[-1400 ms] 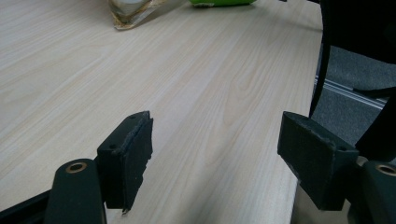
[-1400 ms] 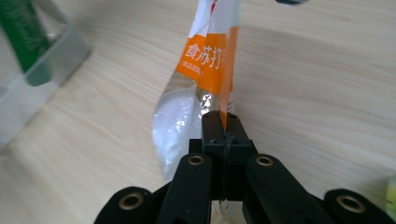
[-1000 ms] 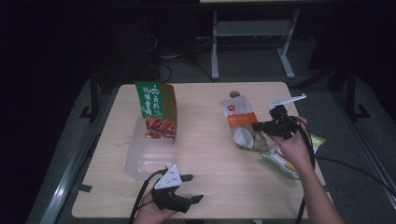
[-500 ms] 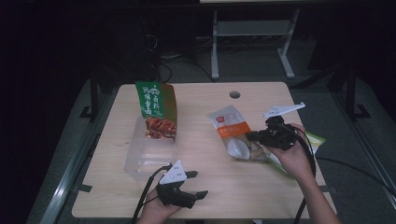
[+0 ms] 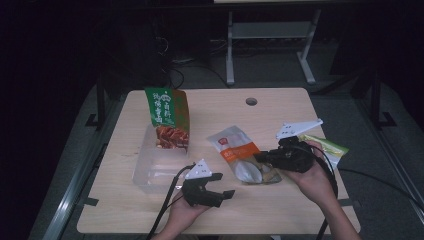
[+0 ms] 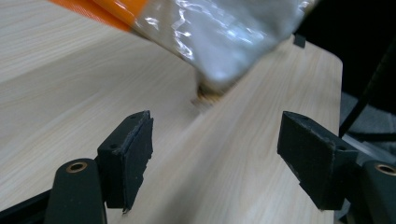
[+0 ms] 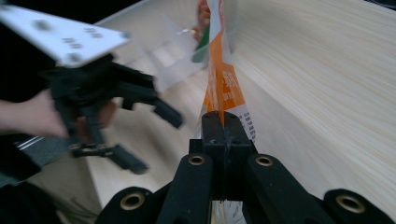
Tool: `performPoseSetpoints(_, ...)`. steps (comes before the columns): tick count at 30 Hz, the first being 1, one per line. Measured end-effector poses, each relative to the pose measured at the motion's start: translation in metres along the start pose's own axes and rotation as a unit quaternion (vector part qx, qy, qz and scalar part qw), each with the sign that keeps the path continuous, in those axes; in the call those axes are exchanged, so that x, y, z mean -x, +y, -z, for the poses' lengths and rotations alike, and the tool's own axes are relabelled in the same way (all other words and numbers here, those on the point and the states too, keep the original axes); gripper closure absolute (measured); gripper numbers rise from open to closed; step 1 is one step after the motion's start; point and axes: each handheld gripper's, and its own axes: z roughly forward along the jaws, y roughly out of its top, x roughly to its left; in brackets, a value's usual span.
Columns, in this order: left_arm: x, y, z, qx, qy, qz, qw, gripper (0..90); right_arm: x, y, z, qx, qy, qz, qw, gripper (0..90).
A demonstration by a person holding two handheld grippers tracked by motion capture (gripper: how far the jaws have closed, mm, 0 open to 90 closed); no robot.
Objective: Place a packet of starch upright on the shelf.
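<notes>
Right gripper (image 5: 261,158): jaws clamped on lower edge of orange-and-clear snack pouch (image 5: 242,159), near table (image 5: 280,110) centre, right of middle. Same grip visible in right gripper view, pouch (image 7: 224,84) pinched edge-on between closed black jaws and extending away toward far end of table (image 7: 327,84). Pouch raised at gripped end, far end low over wood.

Left gripper (image 5: 220,192): jaws spread wide, nothing between them, pointing right toward pouch, near front edge of table. In left gripper view, bare wood (image 6: 70,84) between separated pads (image 6: 128,156), clear end of pouch (image 6: 224,42) just ahead and above.

Clear plastic bin (image 5: 155,167): left of left gripper, holding upright green snack bag (image 5: 167,117). Green-yellow packet (image 5: 327,146): behind right hand (image 5: 312,177), near right table edge. Round cable hole (image 5: 251,101): far side of table.
</notes>
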Motion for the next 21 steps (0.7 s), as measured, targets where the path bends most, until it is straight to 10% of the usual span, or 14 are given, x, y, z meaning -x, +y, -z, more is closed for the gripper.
performPoseSetpoints(6,-0.009,0.005,-0.003,0.023,-0.044,0.031,0.9983,37.2,-0.008,-0.001,-0.004,-0.003,0.033,0.022,0.9992,90.0)
performPoseSetpoints(10,-0.014,0.006,-0.001,0.032,-0.057,0.056,0.9963,68.4,-0.012,-0.002,-0.008,-0.002,0.047,0.039,0.9981,90.0)
performPoseSetpoints(14,-0.011,0.008,0.005,0.044,-0.042,0.045,0.9971,87.2,-0.008,-0.005,-0.011,0.0,0.052,0.035,0.998,90.0)
performPoseSetpoints(21,0.003,0.014,0.012,0.039,0.028,0.004,0.9989,88.8,0.0,-0.014,-0.018,-0.005,0.029,0.032,0.9991,90.0)
